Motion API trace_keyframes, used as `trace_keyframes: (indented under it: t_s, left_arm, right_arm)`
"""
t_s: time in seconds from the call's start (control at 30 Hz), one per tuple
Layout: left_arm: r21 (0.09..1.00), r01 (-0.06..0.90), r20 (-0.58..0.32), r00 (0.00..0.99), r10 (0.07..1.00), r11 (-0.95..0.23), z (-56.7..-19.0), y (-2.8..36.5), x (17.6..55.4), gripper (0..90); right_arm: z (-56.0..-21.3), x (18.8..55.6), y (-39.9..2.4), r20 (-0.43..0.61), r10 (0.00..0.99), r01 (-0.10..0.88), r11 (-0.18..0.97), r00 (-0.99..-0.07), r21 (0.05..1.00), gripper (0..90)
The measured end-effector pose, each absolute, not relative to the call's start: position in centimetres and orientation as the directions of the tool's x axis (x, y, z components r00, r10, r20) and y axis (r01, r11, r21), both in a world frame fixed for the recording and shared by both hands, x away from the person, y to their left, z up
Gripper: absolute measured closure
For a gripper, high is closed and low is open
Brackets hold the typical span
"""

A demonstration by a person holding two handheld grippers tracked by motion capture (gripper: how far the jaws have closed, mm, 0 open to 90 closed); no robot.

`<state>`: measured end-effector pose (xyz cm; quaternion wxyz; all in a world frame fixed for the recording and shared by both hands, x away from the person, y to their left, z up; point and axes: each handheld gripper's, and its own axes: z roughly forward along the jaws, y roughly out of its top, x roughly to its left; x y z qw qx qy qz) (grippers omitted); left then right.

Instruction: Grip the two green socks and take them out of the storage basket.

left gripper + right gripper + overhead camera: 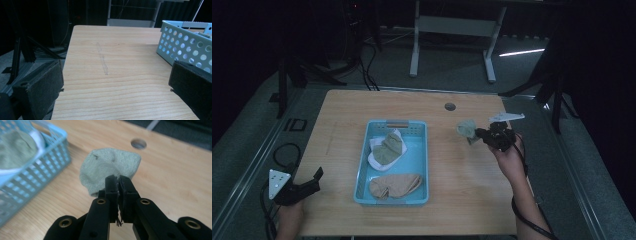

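Green sock [110, 168] in right hand-held gripper [118, 181]

The sock [110, 168] in the black gripper [118, 181] was pale grey-green. The basket [419, 160] was light blue (its walls dotted with round holes) and held a green-and-white sock [388, 150] and a tan one [394, 186]. The table [462, 175] showed light wood grain.

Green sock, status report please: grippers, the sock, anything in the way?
Right gripper shut on green sock, held right of blue basket. Left gripper open, empty, at table corner. Path to basket clear.
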<state>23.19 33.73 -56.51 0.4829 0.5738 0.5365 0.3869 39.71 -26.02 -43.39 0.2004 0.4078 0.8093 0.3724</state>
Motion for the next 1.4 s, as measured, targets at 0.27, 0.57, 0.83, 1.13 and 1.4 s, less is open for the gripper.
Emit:
trace_keyframes:
  t_s: [0.27, 0.57, 0.83, 1.13, 1.4]
  left_arm:
    - [0.97, 0.241, -0.076, 0.125, 0.989, 0.044, -56.5, 33.7, 23.2, 0.0]
    - [0.969, 0.245, -0.076, 0.124, 0.989, 0.044, -56.5, 33.8, 23.2, 0.0]
    - [0.969, 0.244, -0.076, 0.124, 0.989, 0.044, -56.5, 33.7, 23.2, 0.0]
    - [0.969, 0.245, -0.078, 0.128, 0.989, 0.045, -56.5, 33.8, 23.2, 0.0]
    - [0.968, 0.246, -0.076, 0.133, 0.988, 0.041, -56.5, 33.7, 23.2, 0.0]
  right_arm:
    - [-48.0, 39.8, -27.1, -0.007, 0.83, 0.586, 0.4, -0.558, 0.705, 86.1]
    - [-51.7, 39.5, -27.5, 0.051, 0.835, 0.651, 0.387, -0.547, 0.653, 85.0]
    - [-50.9, 39.0, -27.1, 0.065, 0.811, 0.633, 0.401, -0.582, 0.663, 68.5]
    - [-47.2, 38.1, -25.5, 0.065, 0.767, 0.558, 0.403, -0.638, 0.725, 59.6]
    - [-44.8, 38.3, -22.7, 0.057, 0.724, 0.501, 0.416, -0.687, 0.759, 51.4]
